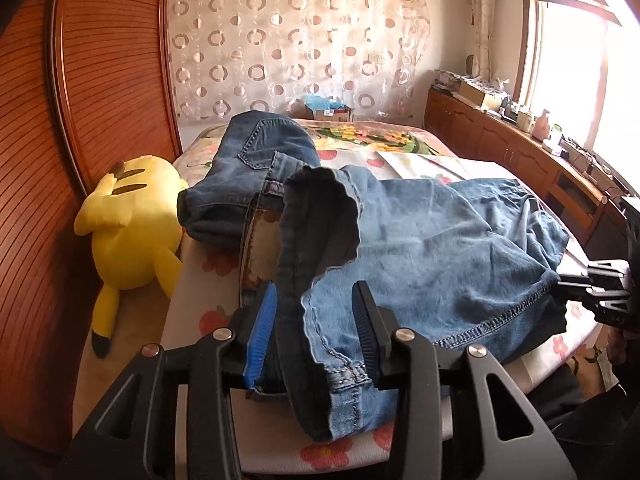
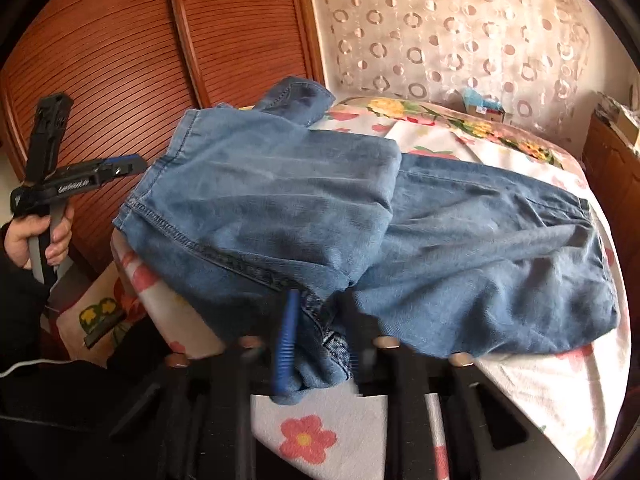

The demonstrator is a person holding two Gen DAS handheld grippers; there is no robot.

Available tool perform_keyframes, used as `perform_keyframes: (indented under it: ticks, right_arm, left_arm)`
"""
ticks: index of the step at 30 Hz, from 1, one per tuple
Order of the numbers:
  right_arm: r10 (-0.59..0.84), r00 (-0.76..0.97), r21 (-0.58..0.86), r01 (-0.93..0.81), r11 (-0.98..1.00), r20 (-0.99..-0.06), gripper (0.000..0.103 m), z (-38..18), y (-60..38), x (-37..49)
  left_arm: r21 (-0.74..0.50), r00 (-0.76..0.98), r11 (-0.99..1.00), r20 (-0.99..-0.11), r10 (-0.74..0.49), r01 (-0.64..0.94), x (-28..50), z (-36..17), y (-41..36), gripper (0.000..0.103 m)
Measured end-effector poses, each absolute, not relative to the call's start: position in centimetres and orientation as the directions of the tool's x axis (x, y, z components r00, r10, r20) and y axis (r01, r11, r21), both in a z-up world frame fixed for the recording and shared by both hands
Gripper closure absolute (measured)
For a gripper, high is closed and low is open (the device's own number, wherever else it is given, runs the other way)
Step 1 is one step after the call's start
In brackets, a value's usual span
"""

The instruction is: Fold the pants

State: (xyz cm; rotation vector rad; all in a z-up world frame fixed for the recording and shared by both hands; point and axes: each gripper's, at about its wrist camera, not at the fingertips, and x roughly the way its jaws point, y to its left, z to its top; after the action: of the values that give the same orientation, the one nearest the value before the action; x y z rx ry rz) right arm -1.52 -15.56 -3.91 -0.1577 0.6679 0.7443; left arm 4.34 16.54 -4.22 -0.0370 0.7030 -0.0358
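Blue jeans [image 1: 440,240] lie partly folded on the flowered bed sheet [image 1: 208,320], one leg doubled over the rest [image 2: 280,200]. My left gripper [image 1: 316,290] stands open at the near edge, with a leg hem [image 1: 340,376] lying loose between its blue pads [image 1: 260,332]. In the right wrist view that left gripper [image 2: 136,166] shows at the jeans' left side, held by a hand [image 2: 24,240]. My right gripper [image 2: 324,308] is shut on a bunched fold of denim [image 2: 320,364] at the near edge. It also shows at the right edge of the left wrist view [image 1: 576,284].
A yellow plush toy [image 1: 132,224] lies on the bed's left side against the slatted wooden wardrobe [image 1: 80,100]. A low wooden cabinet [image 1: 500,136] with clutter runs under the window on the right. A patterned curtain [image 1: 300,40] hangs behind the bed.
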Motion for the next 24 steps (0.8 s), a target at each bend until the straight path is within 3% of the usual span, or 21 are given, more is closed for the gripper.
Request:
perform_keyframes:
  ticks: [16, 24]
  right_arm:
    - [0.590, 0.543, 0.145, -0.650, 0.746, -0.598, 0.094, -4.8, -17.3, -3.8]
    - [0.551, 0.613, 0.120, -0.599, 0.791, -0.566, 0.078, -3.9, -17.8, -4.2]
  left_arm:
    - [-0.032, 0.767, 0.999, -0.639, -0.050, 0.038, 4.9, -4.0, 15.4, 0.063]
    - [-0.028, 0.773, 0.998, -0.631, -0.065, 0.060, 7.0, -3.4, 14.8, 0.062]
